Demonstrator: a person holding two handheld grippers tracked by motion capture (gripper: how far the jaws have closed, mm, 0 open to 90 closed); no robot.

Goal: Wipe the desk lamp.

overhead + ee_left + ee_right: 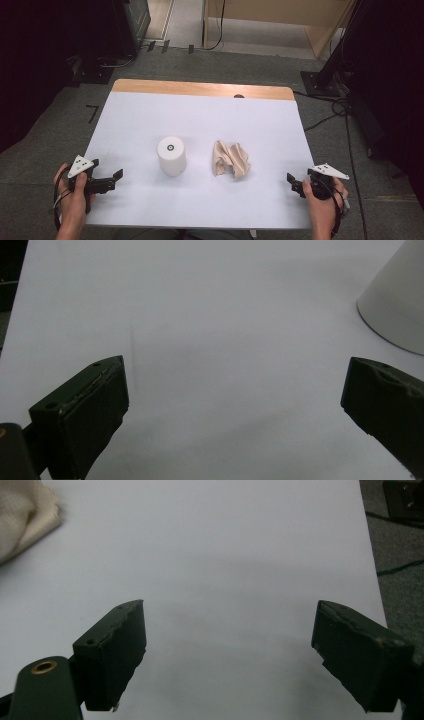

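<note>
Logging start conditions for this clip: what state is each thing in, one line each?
left gripper: open, nothing between its jaws, held over the near left of the table.
right gripper: open, nothing held, at the near right edge.
white cylinder: upright, untouched, mid-table.
beige cloth: crumpled in a heap, right of the cylinder, apart from it.
table: covered by a white sheet, wooden far edge bare.

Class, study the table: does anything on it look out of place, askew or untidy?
Only the beige cloth stands out: it lies crumpled in a heap right of the white cylinder, which stands upright. Nothing looks spilled or damaged. The left gripper and right gripper rest open near the table's front corners.
</note>
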